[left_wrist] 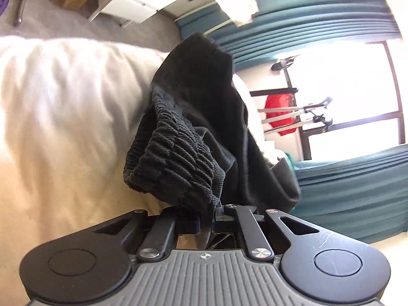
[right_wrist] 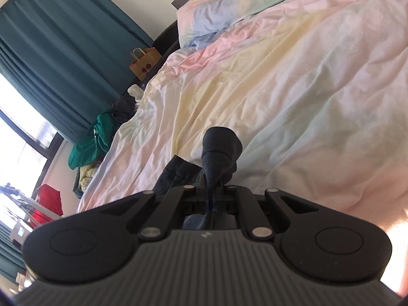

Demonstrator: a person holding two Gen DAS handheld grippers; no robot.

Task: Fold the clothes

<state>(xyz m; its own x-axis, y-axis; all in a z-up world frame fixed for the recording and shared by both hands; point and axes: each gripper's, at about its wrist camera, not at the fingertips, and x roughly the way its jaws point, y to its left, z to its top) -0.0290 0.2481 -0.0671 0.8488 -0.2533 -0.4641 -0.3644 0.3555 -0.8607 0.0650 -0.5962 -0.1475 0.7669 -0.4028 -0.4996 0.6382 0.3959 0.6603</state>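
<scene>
A black ribbed-knit garment (left_wrist: 199, 127) hangs bunched in the centre of the left wrist frame, its thick ribbed hem lowest. In the right wrist frame, its dark ribbed cuff (right_wrist: 220, 150) rises at lower centre.

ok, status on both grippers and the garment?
Left gripper shut on black garment, ribbed hem bunched at jaws. Right gripper shut on dark ribbed fabric. Both over pastel bedding. Nothing in the way.
</scene>
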